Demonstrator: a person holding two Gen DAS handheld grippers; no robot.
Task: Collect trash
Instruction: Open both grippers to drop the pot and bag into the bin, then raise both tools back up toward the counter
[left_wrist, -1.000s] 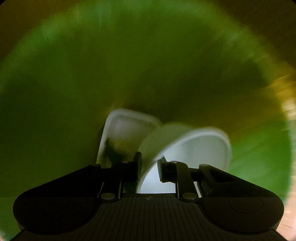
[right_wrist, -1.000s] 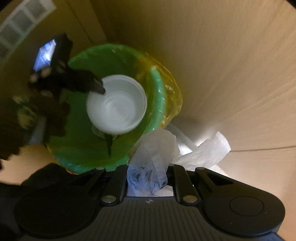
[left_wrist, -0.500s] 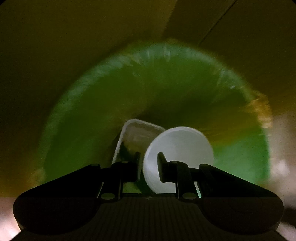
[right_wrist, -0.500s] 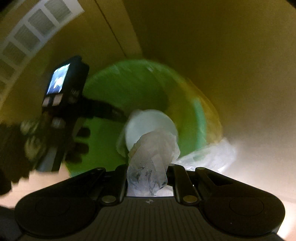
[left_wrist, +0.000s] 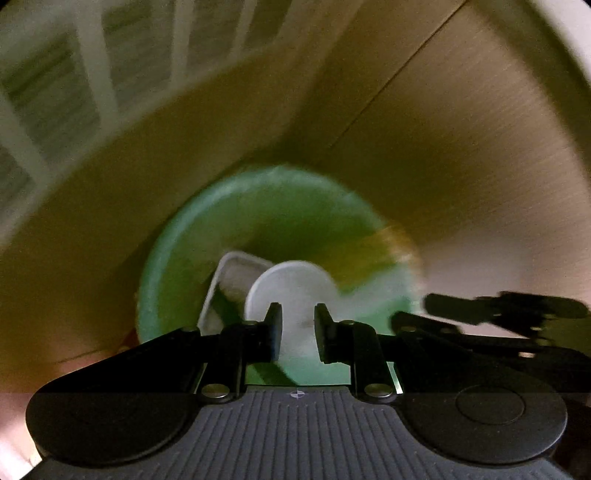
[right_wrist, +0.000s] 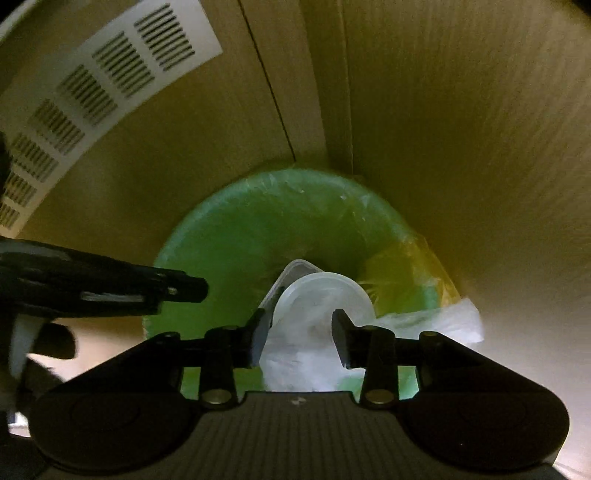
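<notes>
right gripper (right_wrist: 297, 338) over green-lined bin (right_wrist: 221, 236) | jaws just opening, crumpled plastic wrap (right_wrist: 299, 354) loose between them, dropping toward white cup (right_wrist: 325, 295) | left gripper (left_wrist: 297, 334) unclenched, empty, clear of bin

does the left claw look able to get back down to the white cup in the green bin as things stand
Probably yes. The left claw hangs open above the green bin, with the white cup straight below it. The right claw sits off to one side, not across that path.

Right gripper (right_wrist: 299, 338) jaws newly parted, crumpled plastic (right_wrist: 295, 354) loose between.
</notes>
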